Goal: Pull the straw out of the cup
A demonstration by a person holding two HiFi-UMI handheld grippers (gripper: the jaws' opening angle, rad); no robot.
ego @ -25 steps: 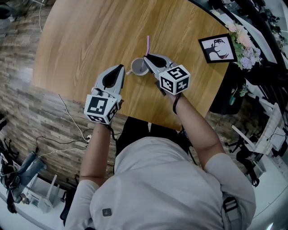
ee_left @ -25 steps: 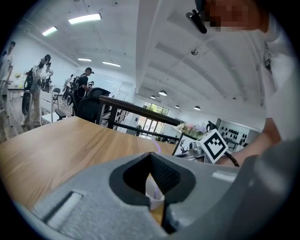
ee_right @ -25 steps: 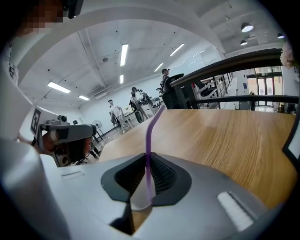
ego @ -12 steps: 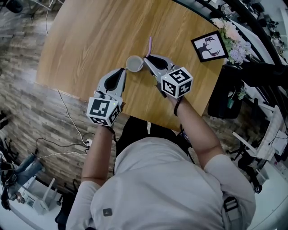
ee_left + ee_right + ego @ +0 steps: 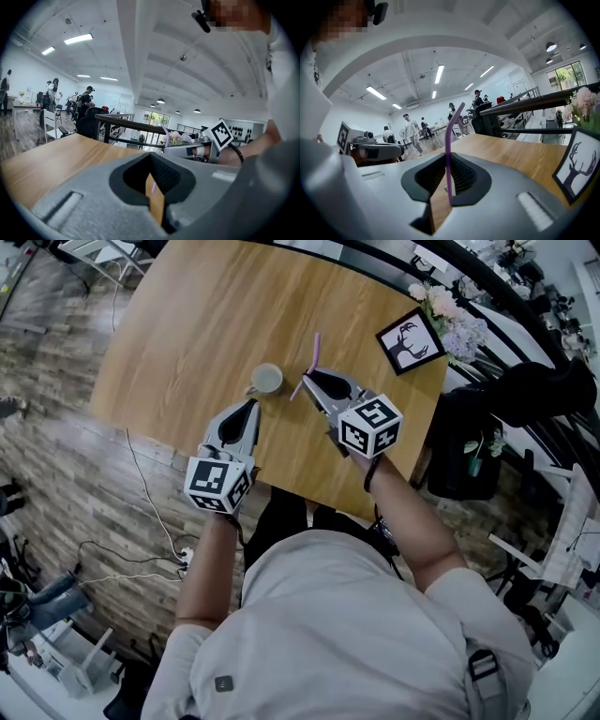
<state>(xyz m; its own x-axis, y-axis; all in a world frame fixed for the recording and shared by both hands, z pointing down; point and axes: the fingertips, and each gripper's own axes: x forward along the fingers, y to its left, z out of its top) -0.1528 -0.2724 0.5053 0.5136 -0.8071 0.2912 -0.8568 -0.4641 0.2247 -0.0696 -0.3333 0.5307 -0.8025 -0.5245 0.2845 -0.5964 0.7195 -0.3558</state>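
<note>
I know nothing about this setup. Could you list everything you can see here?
table: one, light wood, under everything
cup: one, pale grey, on the table, no straw in it
straw: one, purple, held above the table right of the cup
framed deer picture: one, black and white, at the table's far right edge
flowers: one bunch, pink and pale, just beyond the picture
cables: a few, light, on the floor left of the table
left gripper: one, grey, jaws together, empty, near side of the cup
right gripper: one, grey, shut on the straw
</note>
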